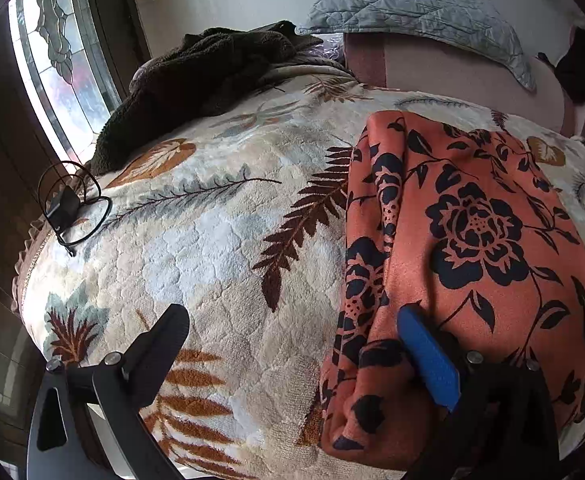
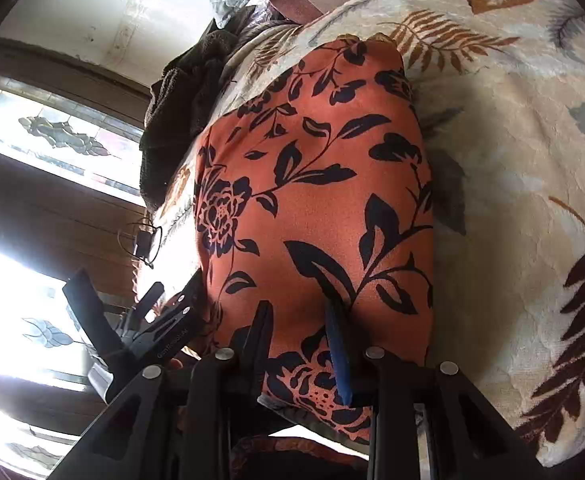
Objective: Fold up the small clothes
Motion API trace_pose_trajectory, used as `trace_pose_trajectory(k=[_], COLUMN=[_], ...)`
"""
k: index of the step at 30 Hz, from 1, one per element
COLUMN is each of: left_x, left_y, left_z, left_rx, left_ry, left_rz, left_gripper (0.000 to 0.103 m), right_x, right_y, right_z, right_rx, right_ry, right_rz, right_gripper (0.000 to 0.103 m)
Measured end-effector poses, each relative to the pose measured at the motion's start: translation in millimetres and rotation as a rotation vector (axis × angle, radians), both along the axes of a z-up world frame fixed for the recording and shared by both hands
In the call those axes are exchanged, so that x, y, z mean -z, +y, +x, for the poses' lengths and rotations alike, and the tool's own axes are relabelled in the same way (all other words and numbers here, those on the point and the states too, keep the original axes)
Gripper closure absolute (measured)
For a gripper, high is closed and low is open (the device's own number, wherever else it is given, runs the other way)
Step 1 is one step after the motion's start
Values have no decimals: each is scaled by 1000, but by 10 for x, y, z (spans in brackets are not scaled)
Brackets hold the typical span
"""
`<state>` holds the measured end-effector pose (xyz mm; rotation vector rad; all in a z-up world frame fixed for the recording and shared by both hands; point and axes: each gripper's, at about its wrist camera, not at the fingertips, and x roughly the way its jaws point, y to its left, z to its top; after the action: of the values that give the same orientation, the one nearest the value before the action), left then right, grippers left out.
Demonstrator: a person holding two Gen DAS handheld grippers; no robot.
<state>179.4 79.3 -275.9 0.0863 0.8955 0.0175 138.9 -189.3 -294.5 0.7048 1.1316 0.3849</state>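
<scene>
An orange garment with a black flower print (image 1: pixel 464 248) lies folded on a cream leaf-patterned blanket (image 1: pixel 196 240). My left gripper (image 1: pixel 292 320) is open; its blue fingertip (image 1: pixel 420 336) rests on the garment's left folded edge and its black fingertip (image 1: pixel 168 332) is over bare blanket. In the right wrist view the garment (image 2: pixel 316 184) fills the middle. My right gripper (image 2: pixel 298 316) is shut on the garment's near edge, a fold of cloth pinched between its fingers. The left gripper (image 2: pixel 140 304) shows at that view's lower left.
A dark brown fleece (image 1: pixel 196 80) lies at the bed's far left. A black charger with cable (image 1: pixel 66 204) sits at the left edge. A grey quilted pillow (image 1: pixel 420 16) is at the head. A stained-glass window (image 1: pixel 60 52) is on the left.
</scene>
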Motion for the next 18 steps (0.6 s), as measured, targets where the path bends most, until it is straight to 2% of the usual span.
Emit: trace_pose_trajectory(k=[2,3,4,5,6,8,12,18], left_x=[-91,-144,-187,-218,-230,-194,-33,-58], left_y=[160,253,326,388,428,449,300,-19], left_z=[8,18,32,64,114,239,465,428], left_rx=[-6,-22,-42,-61,-74,-69,-1,50], left_ry=[4,-5,-16,-23,-20,22,149,113], left_rz=[-117,-172,-213,-240,-255,-292,-371,-266], left_gripper=[0,0,0,0,0,0,0,0], right_x=[-54,-91,-130,-162,-186,-168,-11,260], right_y=[-126,-200,-279,-368,-457,-622,-797,-865], right_z=[19,12,5,-2,-10,31,197,321], right_rx=[20,39,60,85,119,150,174,183], right_ry=[3,-14,-35,-60,-85,-100,-58,-23], right_rz=[25,25,30,42,52,79,128,193], right_gripper=[71,64,41,28,21,21,21,21])
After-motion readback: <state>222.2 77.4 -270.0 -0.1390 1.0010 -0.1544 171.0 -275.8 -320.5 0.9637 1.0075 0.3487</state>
